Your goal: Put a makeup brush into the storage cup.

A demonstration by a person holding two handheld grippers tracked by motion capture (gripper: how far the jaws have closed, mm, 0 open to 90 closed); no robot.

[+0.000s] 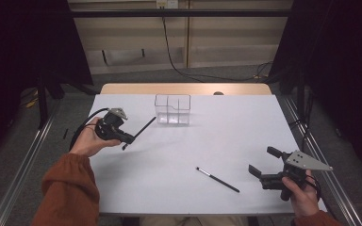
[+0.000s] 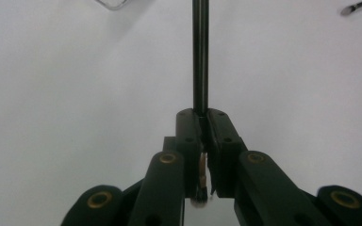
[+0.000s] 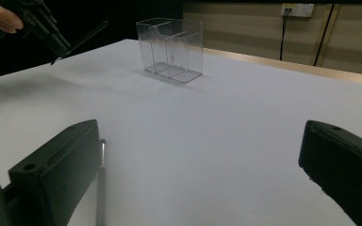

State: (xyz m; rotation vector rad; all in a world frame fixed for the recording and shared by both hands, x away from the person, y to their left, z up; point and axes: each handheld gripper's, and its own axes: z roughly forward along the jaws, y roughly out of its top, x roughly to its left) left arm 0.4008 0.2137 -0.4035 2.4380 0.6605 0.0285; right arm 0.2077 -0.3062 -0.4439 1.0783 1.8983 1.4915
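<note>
- We see a clear plastic box (image 1: 172,109) with dividers at the far middle of the white table (image 1: 179,155); its compartments look empty.
- The left gripper (image 1: 126,139) has its jaws pressed together on a thin black brush (image 1: 140,130), near its bristle end, and holds it above the table, just left of the box.
- The long handle of this brush points up and away toward the box.
- A second brush (image 1: 218,179) lies flat on the near side of the table, placed diagonally, its pale tip toward the left.
- The right gripper (image 1: 262,164) has its jaws spread wide, just beside that second brush and not touching it.
</note>
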